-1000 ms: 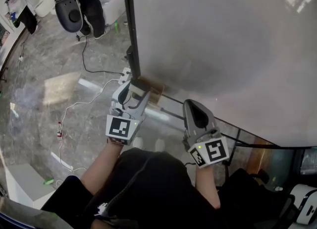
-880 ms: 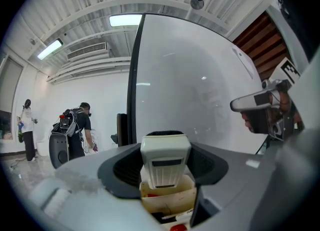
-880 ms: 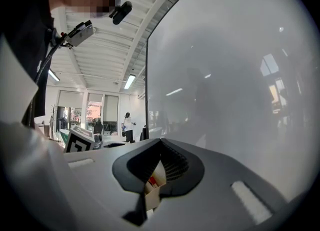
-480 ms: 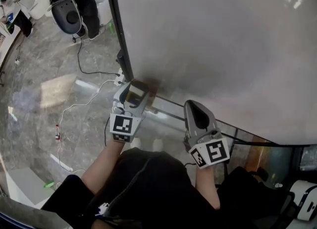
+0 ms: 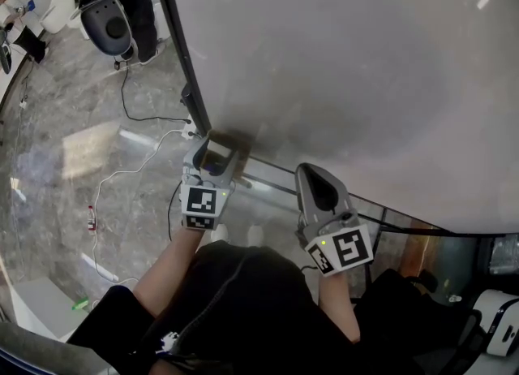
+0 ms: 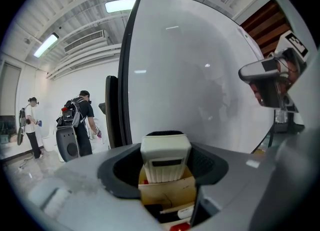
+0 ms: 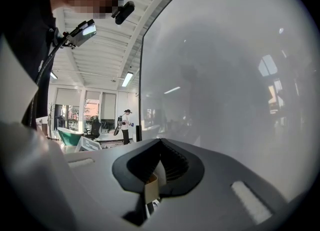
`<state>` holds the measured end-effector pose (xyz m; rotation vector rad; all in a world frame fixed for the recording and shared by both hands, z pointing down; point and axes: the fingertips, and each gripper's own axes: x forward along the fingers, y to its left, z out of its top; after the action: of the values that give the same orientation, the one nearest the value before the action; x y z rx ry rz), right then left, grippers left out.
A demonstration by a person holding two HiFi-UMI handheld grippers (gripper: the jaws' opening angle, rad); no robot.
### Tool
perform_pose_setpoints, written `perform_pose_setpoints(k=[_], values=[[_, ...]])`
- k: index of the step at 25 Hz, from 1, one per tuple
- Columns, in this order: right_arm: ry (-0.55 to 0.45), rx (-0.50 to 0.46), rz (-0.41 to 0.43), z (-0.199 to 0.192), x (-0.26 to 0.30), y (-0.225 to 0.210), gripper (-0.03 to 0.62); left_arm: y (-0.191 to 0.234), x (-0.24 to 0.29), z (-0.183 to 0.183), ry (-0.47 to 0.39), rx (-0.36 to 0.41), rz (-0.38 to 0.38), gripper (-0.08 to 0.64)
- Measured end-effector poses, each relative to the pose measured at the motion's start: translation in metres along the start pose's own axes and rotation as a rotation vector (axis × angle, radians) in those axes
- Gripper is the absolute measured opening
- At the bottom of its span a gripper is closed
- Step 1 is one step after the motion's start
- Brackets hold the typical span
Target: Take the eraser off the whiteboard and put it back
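My left gripper (image 5: 213, 154) is shut on the white eraser (image 6: 165, 156), its dark pads against both sides. The eraser (image 5: 216, 153) hangs just off the lower left corner of the whiteboard (image 5: 349, 65), right above a brown cardboard box (image 6: 167, 193) with pens inside. In the left gripper view the whiteboard (image 6: 190, 90) fills the background, bare and grey. My right gripper (image 5: 313, 175) hovers to the right, near the board's bottom edge, shut with nothing in it. The right gripper view shows its jaw tips (image 7: 160, 143) meeting, a strip of the cardboard box (image 7: 151, 188) below, and the whiteboard (image 7: 230, 75) ahead.
The board's black frame (image 5: 180, 65) runs along its left side. White and black cables (image 5: 122, 174) trail over the marble floor. A person with a backpack stands by a grey machine (image 5: 112, 23) at the far left. A second person (image 6: 31, 125) stands farther off.
My left gripper has sunk a little with the eraser still in it, closer to the brown box. The right gripper has stayed where it was.
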<state>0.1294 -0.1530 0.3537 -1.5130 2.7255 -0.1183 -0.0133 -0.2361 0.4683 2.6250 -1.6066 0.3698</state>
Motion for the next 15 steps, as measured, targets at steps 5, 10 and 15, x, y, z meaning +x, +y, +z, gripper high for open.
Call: perform_pose_setpoints(k=[5, 10, 15], values=[[0.015, 0.002, -0.012, -0.004, -0.003, -0.006, 0.009, 0.000, 0.005, -0.007, 0.018, -0.013, 0.022, 0.278], [0.015, -0.001, -0.023, -0.003, -0.004, -0.012, 0.009, 0.001, 0.009, -0.011, 0.019, 0.018, 0.019, 0.278], [0.010, -0.001, -0.024, -0.002, -0.002, -0.014, 0.009, -0.001, 0.011, -0.012, 0.022, -0.016, 0.016, 0.278]])
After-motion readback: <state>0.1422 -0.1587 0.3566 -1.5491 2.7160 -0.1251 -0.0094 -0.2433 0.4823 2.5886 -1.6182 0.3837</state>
